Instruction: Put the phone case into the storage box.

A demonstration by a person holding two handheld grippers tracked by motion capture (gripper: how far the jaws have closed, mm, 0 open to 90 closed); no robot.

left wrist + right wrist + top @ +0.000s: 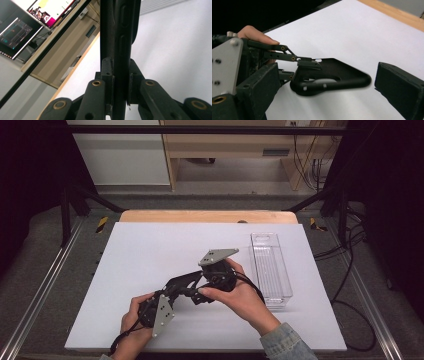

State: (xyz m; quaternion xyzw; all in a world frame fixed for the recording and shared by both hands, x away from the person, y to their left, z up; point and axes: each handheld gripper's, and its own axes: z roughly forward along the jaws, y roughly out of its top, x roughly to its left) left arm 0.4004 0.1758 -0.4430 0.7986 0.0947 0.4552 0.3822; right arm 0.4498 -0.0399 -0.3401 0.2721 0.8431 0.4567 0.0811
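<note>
White desk [150, 250], near its front edge: our left fingers [186, 281] are clamped on the black phone case [332, 77], its long axis running toward our right fingers [324, 97], spread apart around its free end.

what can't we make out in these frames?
- Black phone case: in the high view the grippers and hands cover most of it; in the left gripper view it runs off the top edge.
- Left gripper: in the right gripper view its far finger is hidden behind the case.
- Clear plastic bin: contents too small to tell in the high view.
</note>
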